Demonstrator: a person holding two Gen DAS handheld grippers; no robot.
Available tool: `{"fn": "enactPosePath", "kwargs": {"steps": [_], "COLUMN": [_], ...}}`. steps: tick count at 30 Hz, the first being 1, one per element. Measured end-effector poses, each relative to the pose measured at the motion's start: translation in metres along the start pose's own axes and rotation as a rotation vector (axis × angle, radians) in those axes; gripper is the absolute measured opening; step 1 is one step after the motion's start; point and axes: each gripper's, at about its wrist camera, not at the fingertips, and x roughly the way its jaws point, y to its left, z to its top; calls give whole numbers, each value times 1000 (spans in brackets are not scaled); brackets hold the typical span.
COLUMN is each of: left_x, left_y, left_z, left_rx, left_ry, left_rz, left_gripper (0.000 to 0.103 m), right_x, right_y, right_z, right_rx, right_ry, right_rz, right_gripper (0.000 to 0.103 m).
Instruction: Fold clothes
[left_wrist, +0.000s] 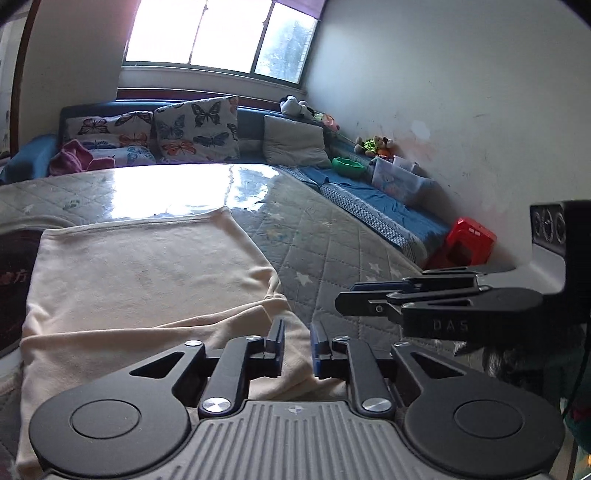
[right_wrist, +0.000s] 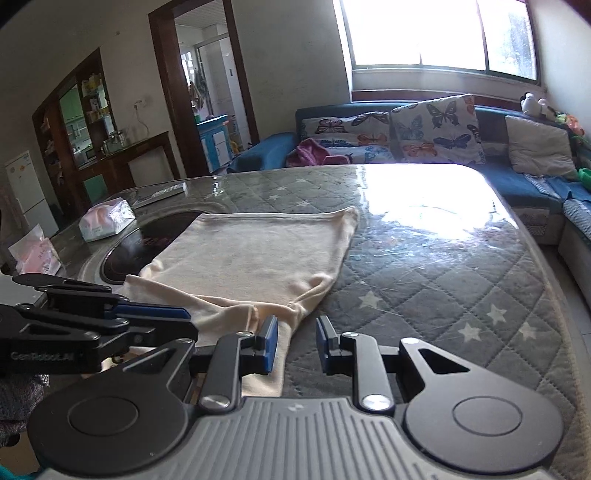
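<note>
Your bench, under a quilted star-print cover and clear film, carries a cream garment spread flat over its near-left part. The garment's far hem lies straight; its near edge is bunched into folds and hangs over the bench's near edge. To the garment's right the cover lies bare up to the rounded right edge; beyond that edge runs a blue sofa.

On the sofa's side run, a clear tub holds items too blurred to name, and a green bowl sits just beside it; its contents cannot be told. A tissue pack rests at the bench's left edge.

Your left tool stands over the bunched near edge with a narrow gap between its jaws; cloth lies under them, none pinched. Your right tool sits just beside it at the garment's near-right corner, jaws slightly apart, the left pad over the cloth edge, nothing gripped.
</note>
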Motion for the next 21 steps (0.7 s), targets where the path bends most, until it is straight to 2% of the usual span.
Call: {"fn": "enactPosePath", "kwargs": {"steps": [3, 11, 16, 21], "left_x": [-12, -34, -36, -35], "left_y": [17, 94, 118, 130], "left_z": [-3, -17, -20, -25], "left_rx": [-1, -123, -134, -154], "left_ry": [-4, 30, 41, 65], "left_rz": [45, 266, 339, 363], "left_gripper": [22, 19, 19, 20], "right_x": [6, 33, 50, 60], "right_y": [5, 27, 31, 31], "right_z": [2, 9, 10, 6], "right_rx": [-10, -60, -81, -93], "right_ry": [10, 30, 59, 90], "right_rz": [24, 83, 73, 62], "right_gripper": [22, 22, 22, 22]}}
